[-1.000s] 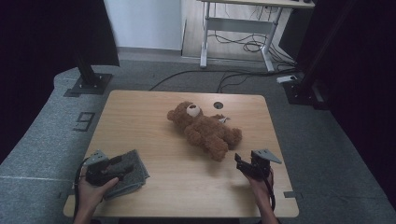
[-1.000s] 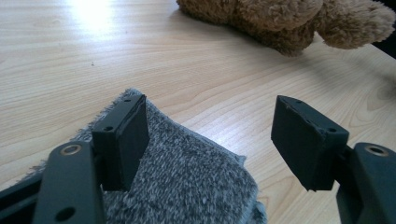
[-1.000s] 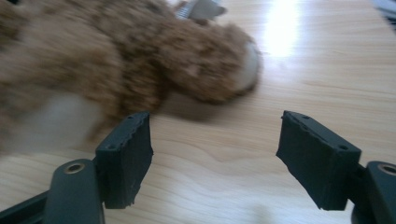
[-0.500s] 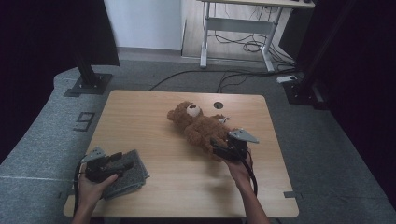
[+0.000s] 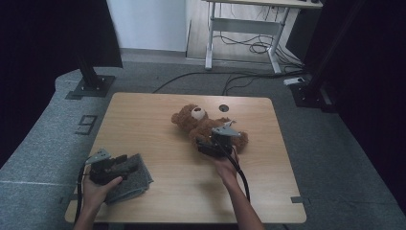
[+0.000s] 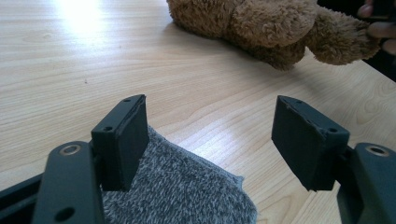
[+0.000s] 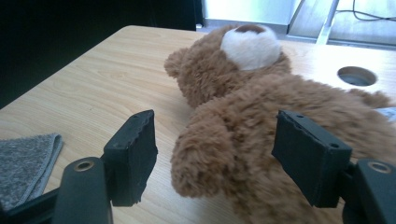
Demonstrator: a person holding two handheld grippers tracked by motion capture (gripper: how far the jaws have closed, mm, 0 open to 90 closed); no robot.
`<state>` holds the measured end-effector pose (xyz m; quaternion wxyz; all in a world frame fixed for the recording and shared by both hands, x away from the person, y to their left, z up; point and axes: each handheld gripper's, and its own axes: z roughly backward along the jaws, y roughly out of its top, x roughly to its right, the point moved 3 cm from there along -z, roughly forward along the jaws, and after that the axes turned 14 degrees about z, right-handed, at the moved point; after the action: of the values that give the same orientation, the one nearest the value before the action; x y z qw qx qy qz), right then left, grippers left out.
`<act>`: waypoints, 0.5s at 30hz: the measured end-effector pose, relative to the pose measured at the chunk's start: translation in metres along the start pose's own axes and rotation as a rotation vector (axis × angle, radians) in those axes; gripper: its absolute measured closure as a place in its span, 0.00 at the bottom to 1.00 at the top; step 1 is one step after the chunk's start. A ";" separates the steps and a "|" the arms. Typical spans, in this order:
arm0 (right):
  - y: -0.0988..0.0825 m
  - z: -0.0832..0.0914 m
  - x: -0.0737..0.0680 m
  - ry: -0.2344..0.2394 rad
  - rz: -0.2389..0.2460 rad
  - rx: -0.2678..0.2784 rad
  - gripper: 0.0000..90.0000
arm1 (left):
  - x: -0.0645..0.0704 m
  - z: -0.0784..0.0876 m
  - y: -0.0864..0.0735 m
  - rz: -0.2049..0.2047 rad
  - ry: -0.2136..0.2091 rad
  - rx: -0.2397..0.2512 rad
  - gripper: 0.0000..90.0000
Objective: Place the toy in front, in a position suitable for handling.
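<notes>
Teddy bear (image 5: 203, 125), shaggy brown plush, pale muzzle, lies mid-table (image 5: 158, 187); long axis head at 10 o'clock, legs toward 4. Right gripper (image 7: 212, 149) jaws spread astride a limb. Left gripper (image 6: 210, 140) jaws spread over grey knitted cloth (image 6: 187, 196), at 7 o'clock.

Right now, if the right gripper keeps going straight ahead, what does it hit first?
The teddy bear. The right gripper is open, and the bear's paw already sits between its jaws, so its brown fur would likely be touched almost at once.

Lab or studio: black curtains (image 5: 43, 43), stand bases (image 5: 91, 86), floor cables (image 5: 249, 79).
</notes>
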<state>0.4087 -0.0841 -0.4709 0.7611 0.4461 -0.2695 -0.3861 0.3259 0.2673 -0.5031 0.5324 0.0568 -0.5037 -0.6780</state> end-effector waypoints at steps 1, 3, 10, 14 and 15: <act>-0.001 -0.003 -0.001 0.001 -0.003 -0.005 0.36 | 0.000 0.001 0.000 0.001 0.000 0.002 0.31; -0.004 -0.011 -0.005 -0.008 0.009 -0.023 0.36 | -0.001 0.002 0.001 0.005 0.003 0.009 0.31; -0.015 -0.040 -0.016 -0.052 0.106 -0.095 0.50 | -0.003 0.007 0.003 0.009 0.008 0.021 0.31; -0.023 -0.050 -0.021 -0.040 0.164 -0.133 0.64 | -0.004 0.011 0.005 0.006 0.011 0.031 0.31; -0.023 -0.050 -0.021 -0.040 0.164 -0.133 0.64 | -0.004 0.011 0.005 0.006 0.011 0.031 0.31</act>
<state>0.4269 -0.0497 -0.5158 0.8125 0.3635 -0.2941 -0.3481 0.3244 0.2770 -0.4956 0.5364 0.0672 -0.5113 -0.6680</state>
